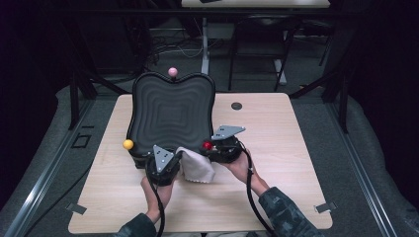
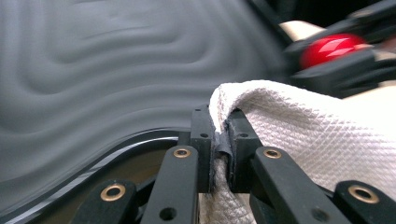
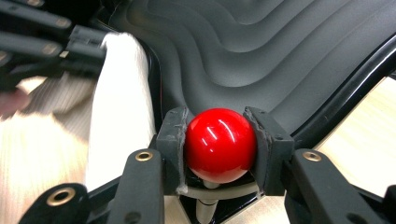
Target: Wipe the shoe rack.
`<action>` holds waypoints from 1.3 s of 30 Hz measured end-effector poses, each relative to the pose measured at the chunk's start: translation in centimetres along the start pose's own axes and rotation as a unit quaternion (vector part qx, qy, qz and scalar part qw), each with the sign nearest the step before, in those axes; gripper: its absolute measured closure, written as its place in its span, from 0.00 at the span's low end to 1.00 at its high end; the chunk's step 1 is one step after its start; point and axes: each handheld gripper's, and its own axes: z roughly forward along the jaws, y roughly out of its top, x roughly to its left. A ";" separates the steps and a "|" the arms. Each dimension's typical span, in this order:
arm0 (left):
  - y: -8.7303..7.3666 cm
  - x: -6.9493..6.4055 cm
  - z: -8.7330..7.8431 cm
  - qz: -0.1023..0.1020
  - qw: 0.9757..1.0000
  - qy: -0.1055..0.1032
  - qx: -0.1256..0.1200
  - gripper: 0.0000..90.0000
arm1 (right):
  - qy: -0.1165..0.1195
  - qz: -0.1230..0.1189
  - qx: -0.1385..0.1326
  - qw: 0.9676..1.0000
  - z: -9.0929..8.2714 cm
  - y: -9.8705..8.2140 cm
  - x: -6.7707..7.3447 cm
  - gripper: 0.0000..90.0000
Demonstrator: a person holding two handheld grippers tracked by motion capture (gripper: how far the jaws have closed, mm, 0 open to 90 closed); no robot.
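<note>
White cloth [image 2: 299,140] pinched in left gripper [image 2: 221,144], seemingly beside tray [image 2: 93,84].

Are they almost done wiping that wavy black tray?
Hard to say. Both grips are set: the left gripper pinches the white cloth, and the right gripper holds the red knob at the tray's near edge. The cloth hangs at that edge, so the wiping seems mostly still ahead.

The cloth [image 1: 196,165] lies at the tray's [image 1: 170,111] near edge, seemingly overlapping it, on the table [image 1: 276,148].
</note>
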 end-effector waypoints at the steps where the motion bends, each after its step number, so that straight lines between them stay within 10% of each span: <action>1: -0.1 0.6 0.1 -0.003 1.000 0.006 0.003 0.93 | 0.000 -0.001 0.000 1.000 0.0 0.0 0.0 0.67; 26: -1.1 9.5 -4.0 -0.019 0.993 0.113 0.021 0.93 | -0.003 -0.004 0.004 1.000 0.0 0.1 0.1 0.67; 39: -1.1 9.3 -3.8 -0.006 0.994 0.110 0.025 0.93 | 0.000 -0.005 0.002 1.000 0.1 0.1 0.1 0.67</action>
